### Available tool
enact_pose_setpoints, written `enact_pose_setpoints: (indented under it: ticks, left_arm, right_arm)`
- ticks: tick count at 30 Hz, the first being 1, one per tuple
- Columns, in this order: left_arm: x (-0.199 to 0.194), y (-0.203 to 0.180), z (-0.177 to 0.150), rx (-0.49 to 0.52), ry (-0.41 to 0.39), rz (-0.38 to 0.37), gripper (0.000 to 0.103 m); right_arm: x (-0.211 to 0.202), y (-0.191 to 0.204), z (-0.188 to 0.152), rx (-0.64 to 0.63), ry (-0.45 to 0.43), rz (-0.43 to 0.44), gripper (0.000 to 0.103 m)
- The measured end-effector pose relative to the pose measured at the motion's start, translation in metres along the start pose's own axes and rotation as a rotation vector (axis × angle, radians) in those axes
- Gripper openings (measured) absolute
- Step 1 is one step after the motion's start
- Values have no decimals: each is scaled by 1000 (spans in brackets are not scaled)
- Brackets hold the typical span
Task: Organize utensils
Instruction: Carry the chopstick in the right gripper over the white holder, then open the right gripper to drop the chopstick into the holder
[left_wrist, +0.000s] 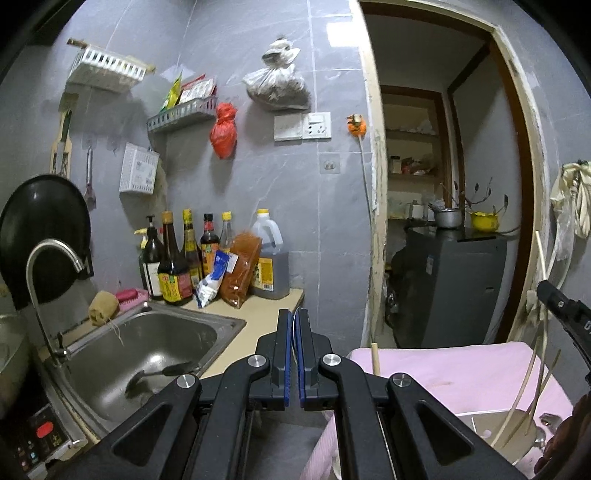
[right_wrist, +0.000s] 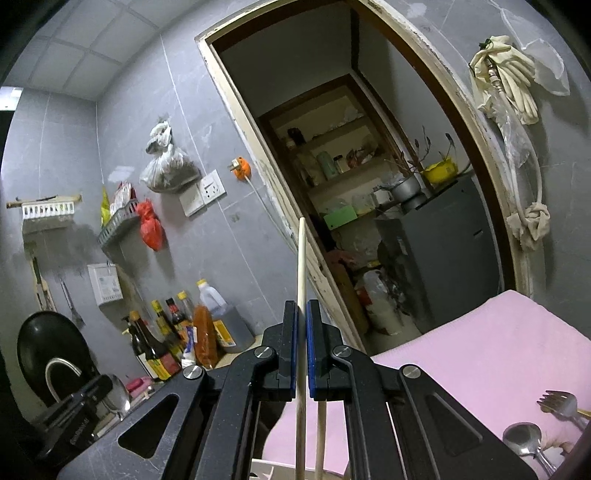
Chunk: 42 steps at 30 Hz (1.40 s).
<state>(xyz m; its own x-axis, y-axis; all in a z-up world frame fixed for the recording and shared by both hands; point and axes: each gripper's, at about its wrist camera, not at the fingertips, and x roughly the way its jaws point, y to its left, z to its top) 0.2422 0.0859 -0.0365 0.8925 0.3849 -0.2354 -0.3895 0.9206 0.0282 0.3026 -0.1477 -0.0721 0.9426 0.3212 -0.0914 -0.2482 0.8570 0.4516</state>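
A: How was the right gripper (right_wrist: 302, 325) recorded?

B: Its jaws were closed on a pale wooden chopstick (right_wrist: 301, 295), pinched between the blue pads (right_wrist: 294, 350). The long axis of the stick was set nearly upright, its free end rising toward 12 o'clock above the fingertips. A second chopstick (right_wrist: 320, 439) was seen just beside it, below the jaws; whether it was gripped could not be told.

A: And the left gripper (left_wrist: 294, 325)?

B: It was closed as well; only a thin white sliver was glimpsed between its pads, too small to be identified.

A: Where were the remaining utensils found?

B: A fork (right_wrist: 559, 402) and a spoon (right_wrist: 522, 439) were laid on the pink cloth (right_wrist: 480, 350) at 4 o'clock of the right gripper, which was judged the nearer tool.
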Motion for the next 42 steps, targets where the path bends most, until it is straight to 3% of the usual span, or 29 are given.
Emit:
enact_pose_setpoints:
  ticks: [13, 36, 39, 42]
  left_arm:
    - [-11, -21, -10, 112, -83, -1, 3]
    - [-15, -20, -11, 24, 94, -147, 7]
    - [-16, -15, -11, -28, 125, -189, 11]
    - [-15, -8, -12, -102, 157, -233, 27]
  right_arm:
    - [-4, -2, -10, -36, 13, 28, 4]
    - [-19, -9, -11, -65, 74, 57, 8]
    - [-25, -13, -10, -61, 82, 70, 18]
    - [-33, -17, -6, -57, 87, 75, 21]
